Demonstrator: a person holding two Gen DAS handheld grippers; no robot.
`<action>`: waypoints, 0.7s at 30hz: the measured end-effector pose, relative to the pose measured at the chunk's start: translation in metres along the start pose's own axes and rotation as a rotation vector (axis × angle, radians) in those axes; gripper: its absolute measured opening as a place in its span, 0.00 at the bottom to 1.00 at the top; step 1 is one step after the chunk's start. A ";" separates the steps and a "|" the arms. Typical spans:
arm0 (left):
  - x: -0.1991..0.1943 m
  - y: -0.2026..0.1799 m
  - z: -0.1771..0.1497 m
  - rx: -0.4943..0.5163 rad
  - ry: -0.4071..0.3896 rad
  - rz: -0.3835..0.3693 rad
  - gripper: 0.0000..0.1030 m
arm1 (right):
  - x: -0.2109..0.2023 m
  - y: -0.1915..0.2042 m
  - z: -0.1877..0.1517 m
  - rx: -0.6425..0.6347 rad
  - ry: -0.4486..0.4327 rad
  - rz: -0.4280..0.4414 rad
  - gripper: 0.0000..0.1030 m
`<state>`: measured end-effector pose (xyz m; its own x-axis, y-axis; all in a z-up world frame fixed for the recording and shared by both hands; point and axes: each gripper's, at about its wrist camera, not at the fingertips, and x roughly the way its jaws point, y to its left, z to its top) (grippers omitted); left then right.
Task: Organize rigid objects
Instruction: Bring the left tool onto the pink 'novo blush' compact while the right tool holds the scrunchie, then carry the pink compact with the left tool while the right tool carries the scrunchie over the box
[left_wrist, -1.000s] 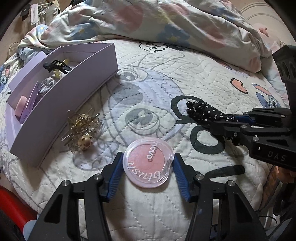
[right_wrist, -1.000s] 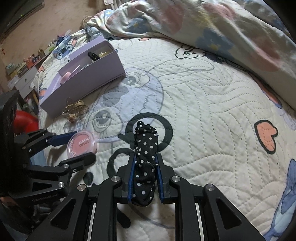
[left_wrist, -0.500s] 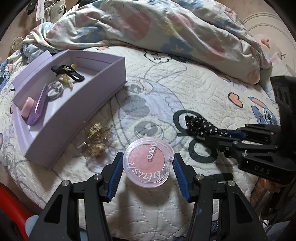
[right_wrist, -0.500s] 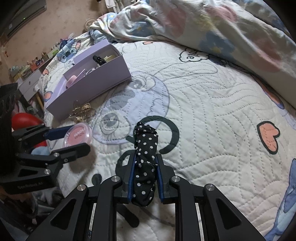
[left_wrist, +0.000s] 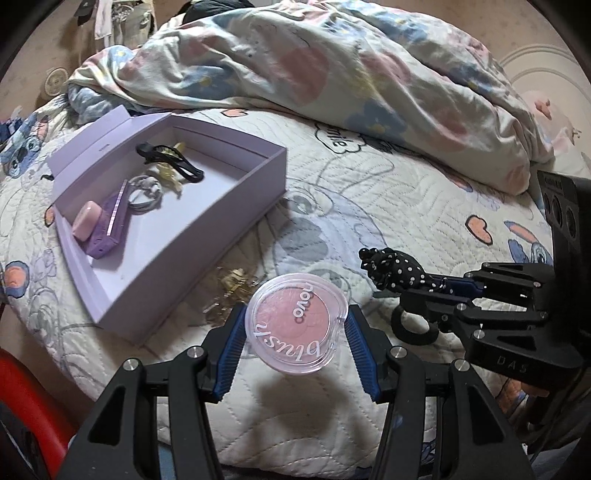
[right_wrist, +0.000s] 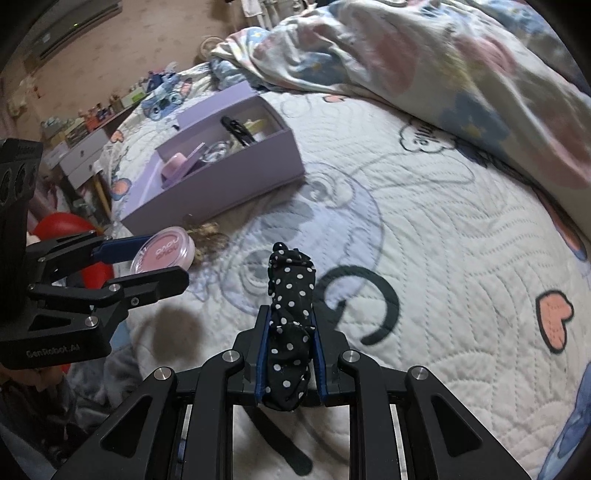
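My left gripper (left_wrist: 295, 325) is shut on a round pink blush compact (left_wrist: 297, 323) and holds it lifted above the bed; both also show in the right wrist view, gripper (right_wrist: 147, 262) and compact (right_wrist: 164, 254). My right gripper (right_wrist: 290, 354) is shut on a black polka-dot hair scrunchie (right_wrist: 290, 295), also visible in the left wrist view (left_wrist: 395, 271). An open lilac box (left_wrist: 207, 236) lies on the quilt to the left, holding a black clip (left_wrist: 170, 160), a purple comb (left_wrist: 110, 229) and small items. A gold hair clip (left_wrist: 232, 284) lies beside the box.
A rumpled floral duvet (left_wrist: 332, 66) fills the back of the bed. The white quilted bedspread (right_wrist: 443, 221) has cartoon prints. A red object (left_wrist: 22, 398) sits off the bed's left edge. A dresser with small items (right_wrist: 85, 140) stands beyond the bed.
My left gripper has lifted the blush compact off the quilt and moved toward the lilac box. My right gripper has also risen, still holding the scrunchie.
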<state>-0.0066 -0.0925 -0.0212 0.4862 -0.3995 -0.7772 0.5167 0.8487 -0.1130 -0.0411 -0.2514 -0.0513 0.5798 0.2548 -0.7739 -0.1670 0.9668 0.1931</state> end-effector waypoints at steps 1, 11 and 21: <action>-0.002 0.003 0.001 -0.008 -0.004 0.004 0.51 | 0.000 0.001 0.002 -0.006 -0.002 0.006 0.19; -0.024 0.026 0.006 -0.063 -0.042 0.050 0.51 | 0.003 0.027 0.023 -0.093 -0.024 0.075 0.19; -0.041 0.055 0.000 -0.134 -0.057 0.091 0.51 | 0.008 0.061 0.042 -0.198 -0.041 0.134 0.19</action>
<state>0.0021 -0.0297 0.0043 0.5678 -0.3350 -0.7519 0.3723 0.9192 -0.1283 -0.0128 -0.1899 -0.0204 0.5731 0.3845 -0.7237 -0.3948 0.9034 0.1673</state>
